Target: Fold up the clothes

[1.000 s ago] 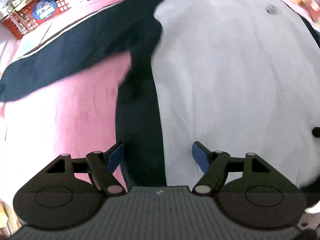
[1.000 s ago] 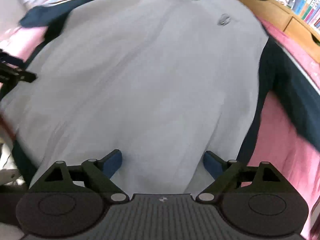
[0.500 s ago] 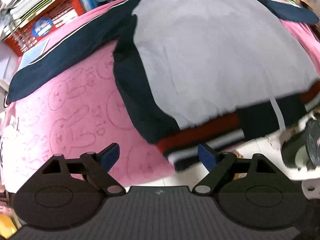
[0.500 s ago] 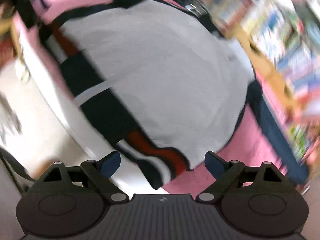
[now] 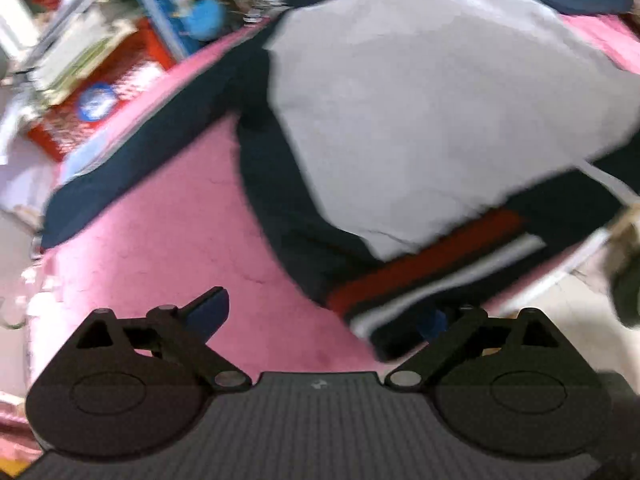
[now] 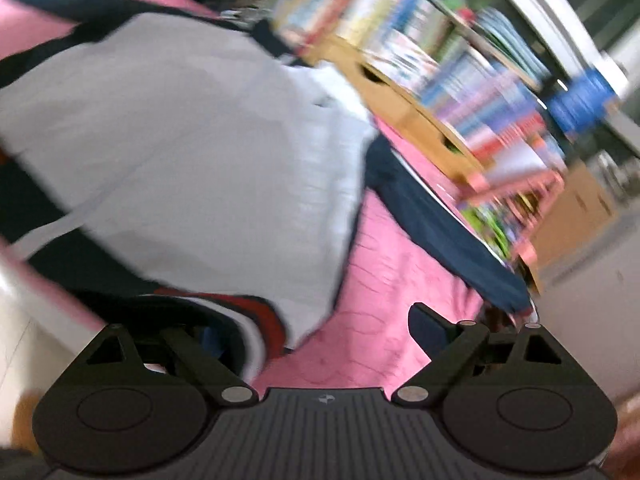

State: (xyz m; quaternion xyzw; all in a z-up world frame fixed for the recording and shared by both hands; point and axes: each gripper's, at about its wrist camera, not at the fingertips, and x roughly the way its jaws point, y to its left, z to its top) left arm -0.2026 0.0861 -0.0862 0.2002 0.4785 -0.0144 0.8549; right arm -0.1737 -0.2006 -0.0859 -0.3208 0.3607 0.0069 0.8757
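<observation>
On the pink bed (image 5: 168,240) a jacket (image 5: 420,112) lies flat, sleeves out, collar far. Striped hem (image 5: 420,276) nearest: left gripper (image 5: 324,316) and right gripper (image 6: 312,328) at opposite hem corners, fingers apart, empty.

A lived-in room of a home, probably a bedroom or study, is showing in both wrist views. A pink bedsheet (image 5: 168,240) is covering the soft work surface and a jacket (image 5: 420,100) is lying spread on it. A wooden bookshelf (image 6: 408,108) is running along the far edge, and rows of colourful books (image 6: 472,92) are standing packed on it, blurred by motion. A red plastic crate (image 5: 100,100) is sitting beyond the sheet's other side, with papers and books (image 5: 80,48) piling on top of it. A pale floor (image 5: 580,280) is showing below the sheet's near edge.
</observation>
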